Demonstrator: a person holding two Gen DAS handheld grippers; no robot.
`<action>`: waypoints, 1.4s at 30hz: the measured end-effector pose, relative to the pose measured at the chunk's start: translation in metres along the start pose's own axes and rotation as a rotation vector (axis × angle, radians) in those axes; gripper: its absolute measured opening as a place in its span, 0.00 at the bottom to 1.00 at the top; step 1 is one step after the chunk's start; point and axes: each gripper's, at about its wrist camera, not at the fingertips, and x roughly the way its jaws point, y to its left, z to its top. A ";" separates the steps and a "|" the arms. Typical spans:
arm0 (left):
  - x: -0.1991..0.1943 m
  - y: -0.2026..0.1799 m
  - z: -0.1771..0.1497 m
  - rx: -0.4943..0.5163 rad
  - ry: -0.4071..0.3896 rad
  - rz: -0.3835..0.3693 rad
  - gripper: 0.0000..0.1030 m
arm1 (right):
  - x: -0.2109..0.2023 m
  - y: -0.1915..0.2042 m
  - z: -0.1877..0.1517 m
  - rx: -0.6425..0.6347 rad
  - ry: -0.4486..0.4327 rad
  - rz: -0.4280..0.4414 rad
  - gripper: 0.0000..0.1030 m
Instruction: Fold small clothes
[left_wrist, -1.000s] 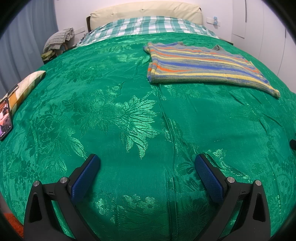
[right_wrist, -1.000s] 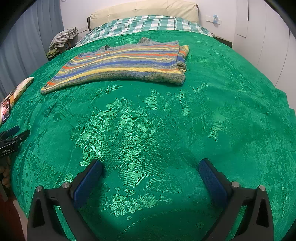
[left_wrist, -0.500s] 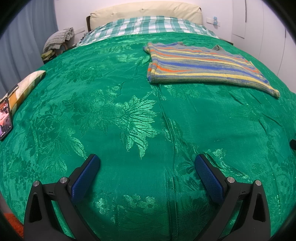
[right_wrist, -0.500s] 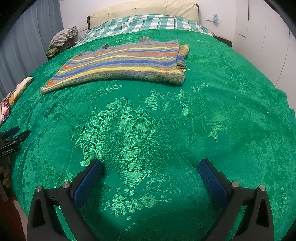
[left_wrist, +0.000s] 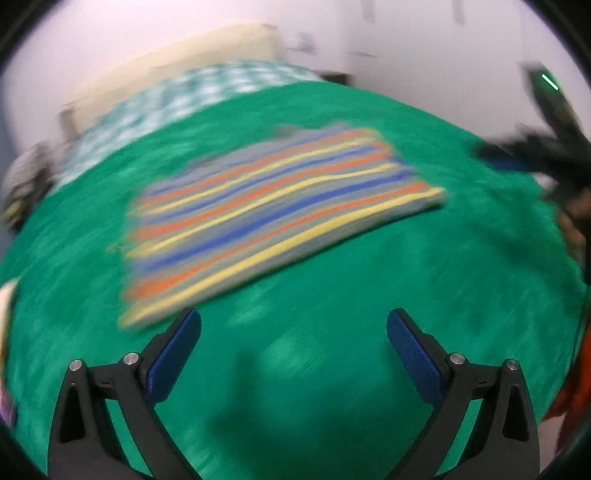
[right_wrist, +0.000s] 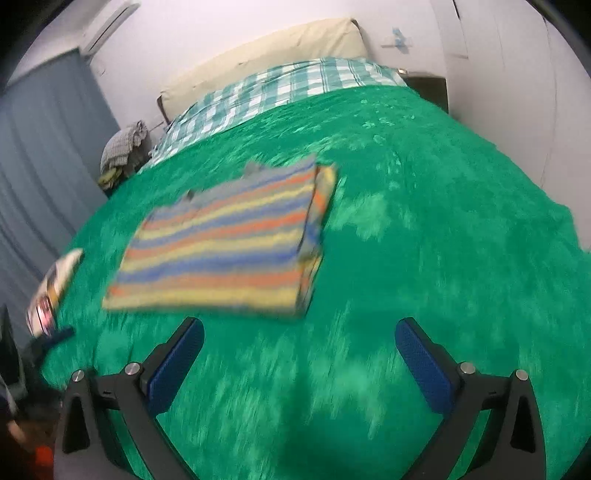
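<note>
A: What had changed since half a second before?

B: Both views were sharp and steady then; now both were smeared with motion blur. The striped sweater (left_wrist: 280, 225) had sat far up the bed, and now it lay just ahead of each claw's fingertips. The two cameras were also tilted, so the bed sloped across the frame.

A: And the claws themselves?

B: The left claw (left_wrist: 293, 332) hung over bare cover, its blue pads (left_wrist: 173, 354) spread wide with nothing between them. The right claw (right_wrist: 299, 341) was the same, fingers well apart and empty, its left pad (right_wrist: 175, 365) near the sweater's front edge. At the far right of the left view, a dark blurred shape with a green light looked like the other gripper; I could not tell more.

A: Where was the sweater?

B: Folded flat on the green bedspread (right_wrist: 424, 229), about mid-bed, a doubled edge on its right side in the right view.

A: The room beyond?

B: A pale cushion (right_wrist: 62, 275) near the bed's left edge, then a checked sheet (right_wrist: 280, 90) and cream headboard (right_wrist: 266, 51), a heap of clothes (right_wrist: 122, 151) by the grey curtain (right_wrist: 40, 155), and white walls.
</note>
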 end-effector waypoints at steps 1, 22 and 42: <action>0.022 -0.019 0.022 0.031 0.009 -0.050 0.98 | 0.012 -0.008 0.016 0.018 0.016 0.034 0.99; 0.065 0.018 0.084 -0.264 -0.138 -0.240 0.08 | 0.191 0.008 0.186 0.060 0.250 0.321 0.07; 0.012 0.228 -0.031 -0.770 -0.088 -0.016 0.65 | 0.278 0.260 0.123 0.031 0.249 0.548 0.48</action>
